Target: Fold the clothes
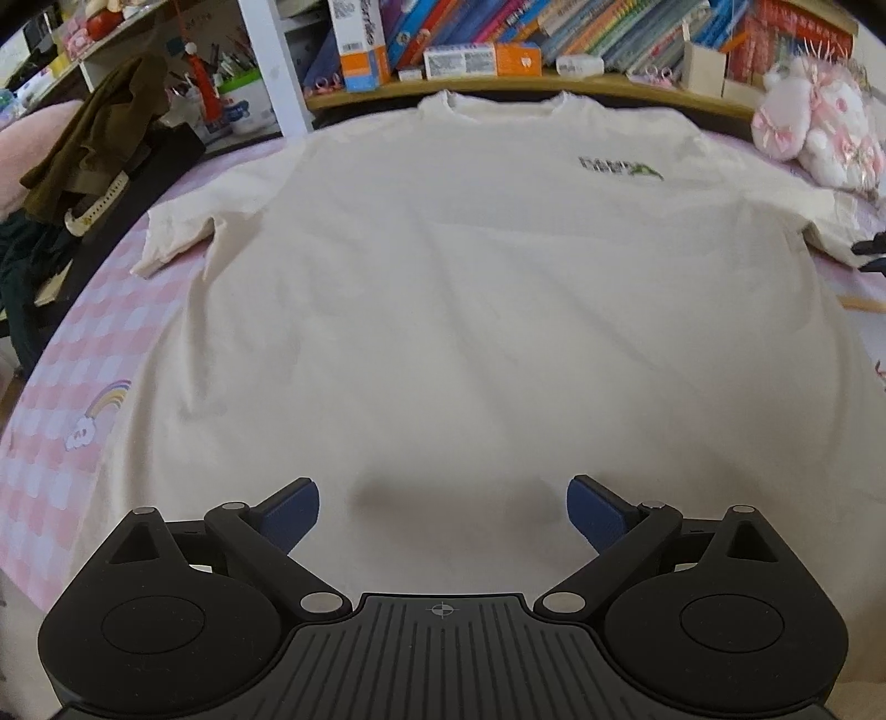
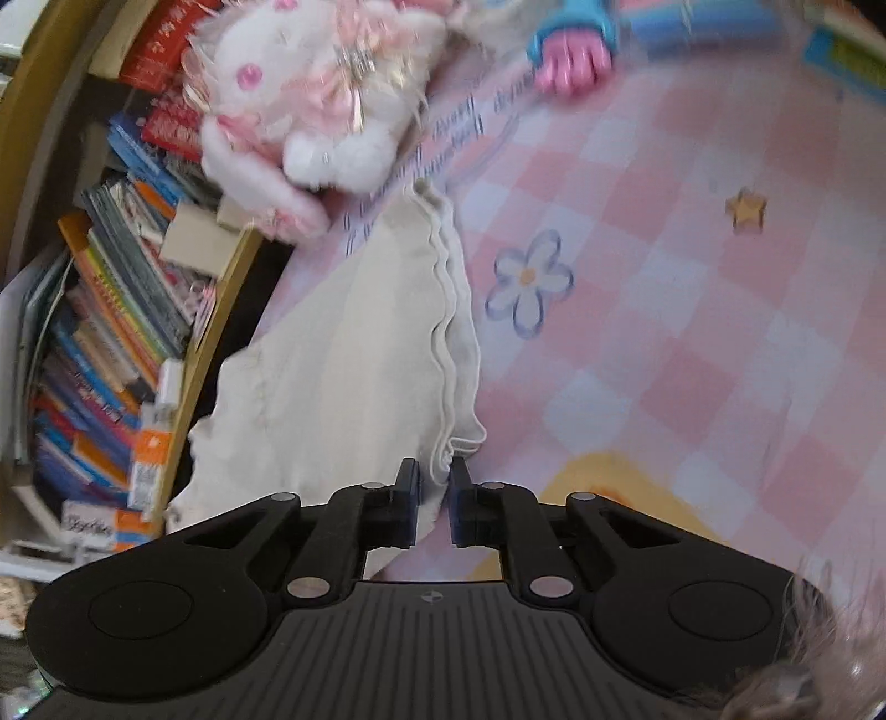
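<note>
Pink checked bedding [image 1: 61, 399] serves as my folding surface, so the cream T-shirt [image 1: 470, 288] lies spread flat across mid-frame, collar toward the bookshelf [image 1: 554, 33] along the top. Low in the left view, my left gripper [image 1: 443, 512] hangs spread wide, holding nothing. Rightward, my right gripper [image 2: 433, 501] pinches the sleeve [image 2: 382, 343] hem (ready, I judge, for folding inward).

**Right hand-held gripper pinches a cream sleeve**

The right hand-held gripper [image 2: 432, 501] has its jaws nearly closed on the hem of the cream cotton T-shirt sleeve [image 2: 376, 332], which lies on the pink-and-white checked bedsheet [image 2: 692, 332]. A white-and-pink plush toy [image 2: 310, 105] sits beyond the sleeve, beside the crowded wooden bookshelf [image 2: 111, 310].
</note>
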Available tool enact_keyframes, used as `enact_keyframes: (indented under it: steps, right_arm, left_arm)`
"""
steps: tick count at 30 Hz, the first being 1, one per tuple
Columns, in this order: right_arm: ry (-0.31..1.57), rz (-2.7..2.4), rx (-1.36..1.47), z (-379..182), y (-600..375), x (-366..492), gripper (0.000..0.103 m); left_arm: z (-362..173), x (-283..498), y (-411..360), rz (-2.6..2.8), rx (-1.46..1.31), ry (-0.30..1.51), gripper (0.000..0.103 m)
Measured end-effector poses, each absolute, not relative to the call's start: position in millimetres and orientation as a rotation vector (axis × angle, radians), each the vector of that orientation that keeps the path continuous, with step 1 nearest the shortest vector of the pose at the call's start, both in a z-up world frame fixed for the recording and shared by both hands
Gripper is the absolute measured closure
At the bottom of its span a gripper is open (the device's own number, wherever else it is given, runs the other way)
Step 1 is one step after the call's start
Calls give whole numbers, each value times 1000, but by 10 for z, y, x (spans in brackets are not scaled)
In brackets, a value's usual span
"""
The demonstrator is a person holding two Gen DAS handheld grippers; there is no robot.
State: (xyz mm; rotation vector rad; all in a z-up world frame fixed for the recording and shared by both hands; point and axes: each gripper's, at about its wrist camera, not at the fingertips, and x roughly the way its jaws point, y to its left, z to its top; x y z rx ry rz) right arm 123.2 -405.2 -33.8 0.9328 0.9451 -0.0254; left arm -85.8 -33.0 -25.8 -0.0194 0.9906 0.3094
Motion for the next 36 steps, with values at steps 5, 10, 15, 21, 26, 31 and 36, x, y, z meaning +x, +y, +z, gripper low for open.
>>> enact_keyframes:
  steps: [5, 10, 15, 21, 26, 31, 36]
  right_arm:
    - [843, -41, 747, -61, -3877, 1351, 95]
    - [725, 102, 380, 339, -3207, 1557, 95]
    - [751, 469, -90, 380, -2150, 1450, 95]
    - [883, 617, -229, -32, -1764, 1274, 67]
    - [900, 679, -119, -64, -1851, 1214, 58]
    - [847, 689, -65, 119, -1883, 1194, 55]
    - [819, 608, -167, 131, -1592, 1431, 56]
  left_arm:
    - [-233, -857, -130, 310, -67, 973, 5]
    - [-202, -844, 61, 324, -87, 957, 5]
    - [-224, -835, 209, 325, -105, 967, 5]
    - [-259, -835, 304, 314, -110, 983, 5]
    - [-291, -805, 355, 313, -130, 996, 5]
    - [-301, -777, 356, 303, -132, 994, 5]
    - [-291, -785, 363, 300, -124, 999, 5]
